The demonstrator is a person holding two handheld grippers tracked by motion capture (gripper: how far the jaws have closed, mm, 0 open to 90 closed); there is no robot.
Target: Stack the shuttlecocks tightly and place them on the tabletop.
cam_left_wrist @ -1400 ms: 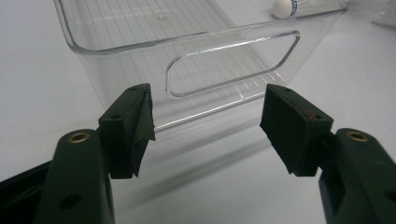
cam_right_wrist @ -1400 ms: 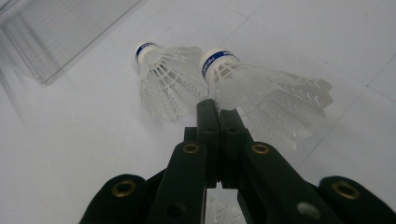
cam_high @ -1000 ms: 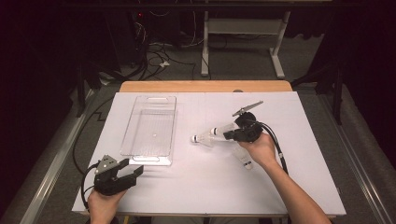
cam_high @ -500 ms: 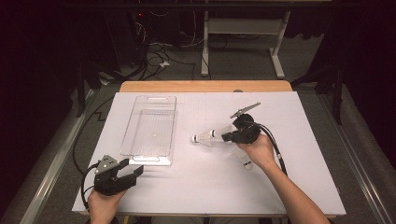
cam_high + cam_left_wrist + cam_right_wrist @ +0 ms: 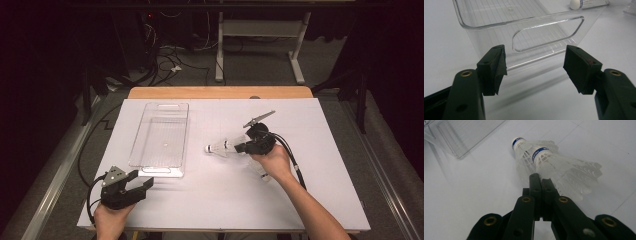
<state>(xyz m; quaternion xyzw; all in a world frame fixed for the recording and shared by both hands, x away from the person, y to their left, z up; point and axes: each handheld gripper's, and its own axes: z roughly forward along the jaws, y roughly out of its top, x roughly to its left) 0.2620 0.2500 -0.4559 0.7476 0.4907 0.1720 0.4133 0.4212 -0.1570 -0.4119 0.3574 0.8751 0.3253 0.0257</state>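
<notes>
- Right of centre in the high view, the right gripper [image 5: 248, 146] points toward the frame's left, a white shuttlecock [image 5: 220, 147] projecting from its tip over the white table [image 5: 320, 200].
- In the right gripper view, the two black jaws stand pressed together at lower centre, with no gap visible between the pads; the skirt edge of a shuttlecock [image 5: 564, 170] meets their tip, apparently pinched there, though the exact point of contact is hidden behind the jaws.
- That same view shows two shuttlecocks side by side, each with a blue band below its white cork; the second shuttlecock [image 5: 529, 155] lies just behind the first, toward the upper left of the frame, and the two skirts touch or overlap.
- A clear plastic bin [image 5: 162, 137] sits left of centre in the high view, just beside the shuttlecock cork but apart from it; a corner of it shows at the upper left of the right gripper view.
- At the lower left of the high view, the left gripper [image 5: 142, 182] is held low near the table's front edge, just below the bin's near end.
- In the left gripper view, its jaws stand wide apart, holding nothing, with the bin's cut-out handle [image 5: 549, 32] framed between them.
</notes>
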